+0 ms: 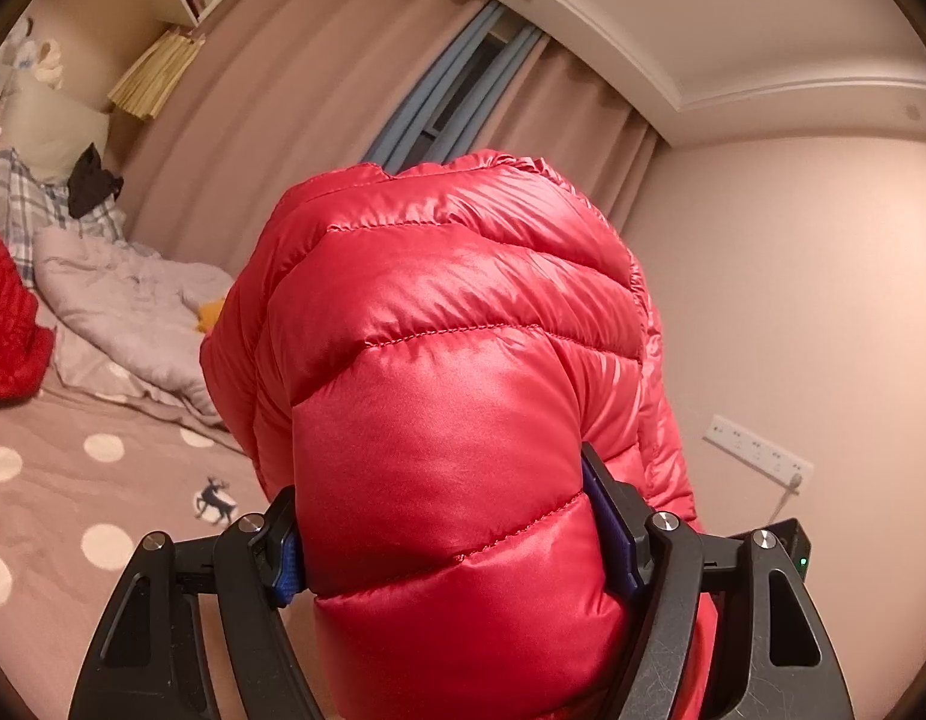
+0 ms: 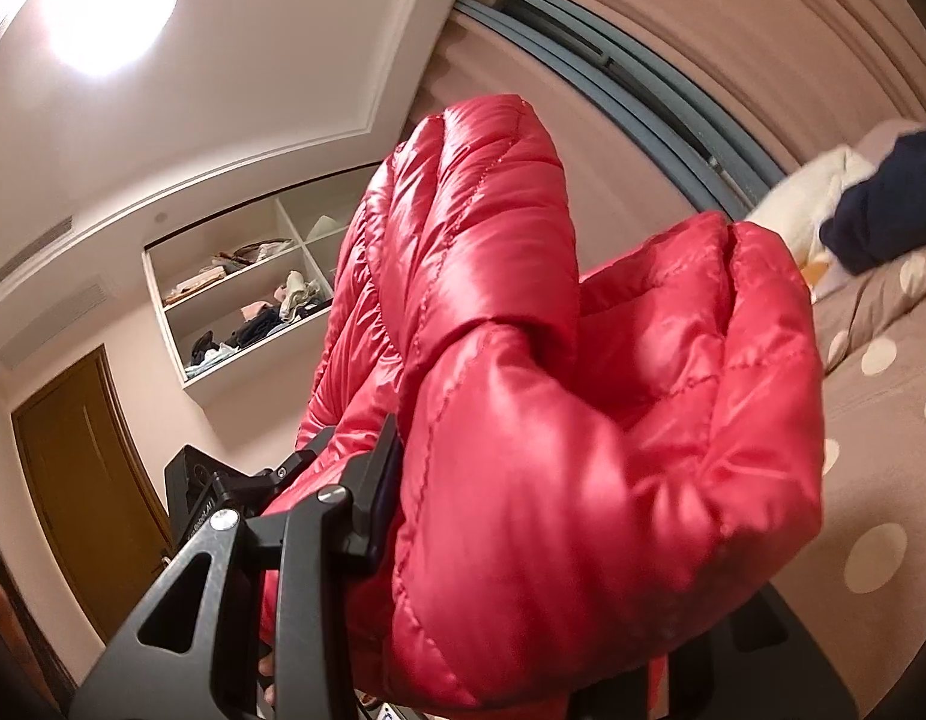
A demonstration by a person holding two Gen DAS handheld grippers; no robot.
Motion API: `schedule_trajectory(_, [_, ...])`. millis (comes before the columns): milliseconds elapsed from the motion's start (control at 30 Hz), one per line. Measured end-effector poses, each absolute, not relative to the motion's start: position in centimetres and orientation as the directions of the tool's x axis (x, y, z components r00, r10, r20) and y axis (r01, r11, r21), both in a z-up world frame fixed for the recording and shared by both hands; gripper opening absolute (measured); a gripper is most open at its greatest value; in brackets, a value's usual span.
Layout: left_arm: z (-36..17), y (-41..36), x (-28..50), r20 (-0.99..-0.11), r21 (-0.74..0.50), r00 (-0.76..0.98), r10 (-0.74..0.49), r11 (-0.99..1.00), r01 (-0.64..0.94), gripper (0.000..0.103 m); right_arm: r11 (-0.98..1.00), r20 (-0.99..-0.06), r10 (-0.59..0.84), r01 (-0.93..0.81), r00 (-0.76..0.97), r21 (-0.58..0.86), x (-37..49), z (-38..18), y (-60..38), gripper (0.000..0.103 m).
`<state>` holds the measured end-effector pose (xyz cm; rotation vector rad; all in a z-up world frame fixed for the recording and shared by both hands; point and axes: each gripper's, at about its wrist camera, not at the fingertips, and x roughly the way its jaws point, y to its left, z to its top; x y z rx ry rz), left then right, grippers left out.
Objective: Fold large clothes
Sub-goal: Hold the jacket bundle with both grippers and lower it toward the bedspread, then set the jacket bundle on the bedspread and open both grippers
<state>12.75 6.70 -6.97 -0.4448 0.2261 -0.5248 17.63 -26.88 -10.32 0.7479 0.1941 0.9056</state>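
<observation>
Here red down jacket [image 1: 450,360] bunched, both grippers clamped on it.

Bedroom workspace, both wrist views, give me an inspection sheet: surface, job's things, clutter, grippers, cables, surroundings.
Surface: bed with a brown polka-dot sheet.
Job's things: red puffer jacket, held up off the bed by both grippers.
Clutter: crumpled grey quilt, plaid fabric, another red garment at the left edge, dark garment on a cream pillow.
Grippers: left gripper shut on the jacket's thick padding; right gripper shut on the jacket, only one of its fingers in view.
Cables: white cord plugged into a wall socket strip.
Surroundings: beige curtains, wall shelf of clothes, wooden door, ceiling light.
</observation>
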Motion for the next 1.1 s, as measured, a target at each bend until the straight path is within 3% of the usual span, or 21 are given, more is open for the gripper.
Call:
schedule_trajectory(333, [-13.0, 8.2, 21.7, -0.191, -0.563, 0.806, -0.56, 0.735, 0.377, 0.074, 0.48, 0.004, 0.736, -0.526, 0.677, 0.702, 23.9, -12.8, -25.2, 0.038])
schedule_trajectory(433, [-17.2, 8.6, 25.8, -0.275, -0.589, 0.788, -0.55, 0.744, 0.313, 0.074, 0.539, -0.083, 0.71, -0.464, 0.699, 0.703, 26.4, -15.2, -24.3, 0.038])
schedule_trajectory(533, [-22.1, 8.2, 29.1, -0.422, -0.569, 0.755, -0.502, 0.795, 0.21, 0.074, 0.639, -0.22, 0.657, -0.377, 0.722, 0.67, 29.0, -18.6, -23.1, 0.037])
schedule_trajectory(600, [-26.2, 8.1, 30.5, -0.532, -0.525, 0.725, -0.437, 0.842, 0.123, 0.074, 0.749, -0.369, 0.576, -0.29, 0.729, 0.596, 31.1, -21.8, -21.9, 0.037])
schedule_trajectory(700, [-28.7, 9.0, 29.7, -0.522, -0.526, 0.742, -0.42, 0.844, 0.108, 0.076, 0.781, -0.518, 0.565, -0.213, 0.643, 0.588, 33.4, -27.5, -20.6, 0.038])
schedule_trajectory(800, [-28.4, 8.8, 28.8, -0.535, -0.479, 0.753, -0.384, 0.872, 0.105, 0.077, 0.751, -0.495, 0.591, -0.211, 0.637, 0.626, 32.8, -29.8, -20.9, 0.041])
schedule_trajectory(967, [-27.7, 8.2, 28.0, -0.555, -0.468, 0.751, -0.356, 0.881, 0.072, 0.08, 0.799, -0.531, 0.545, -0.21, 0.649, 0.564, 32.6, -28.9, -20.8, 0.044])
schedule_trajectory(1100, [-26.7, 7.8, 29.1, -0.593, -0.402, 0.755, -0.279, 0.915, 0.022, 0.088, 0.794, -0.536, 0.541, -0.184, 0.648, 0.579, 32.6, -28.3, -21.1, 0.052])
